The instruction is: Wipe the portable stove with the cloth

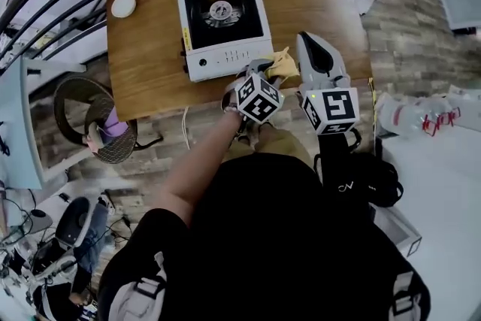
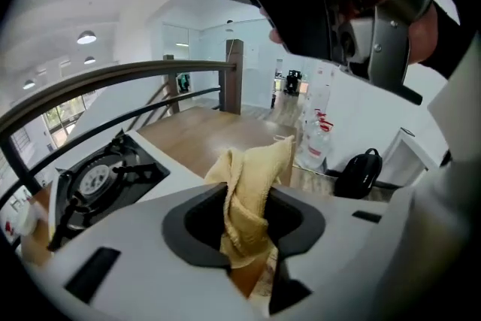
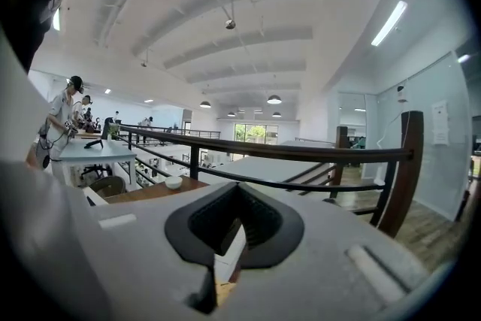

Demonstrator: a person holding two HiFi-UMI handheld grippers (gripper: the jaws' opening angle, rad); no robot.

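Note:
The portable stove [image 1: 222, 22], white with a black burner top, stands on the wooden table [image 1: 150, 56], towards its far side. My left gripper [image 1: 264, 68] hovers at the stove's near right corner, shut on a yellow cloth [image 1: 284, 64] that bunches out to the right. In the left gripper view the cloth [image 2: 248, 195] stands up, pinched in the left gripper [image 2: 248, 255], with the stove [image 2: 98, 180] at the left. My right gripper [image 1: 307, 38] is beside it on the right, over the table's near right part. In the right gripper view the right gripper [image 3: 224, 263] is shut with nothing held.
A small white dish [image 1: 123, 4] sits at the table's far left corner. A dark railing [image 3: 301, 154] runs behind the table. On the floor are a wicker chair [image 1: 98, 120] at left, a black bag [image 1: 364, 177] and plastic bottles [image 1: 409, 115] at right.

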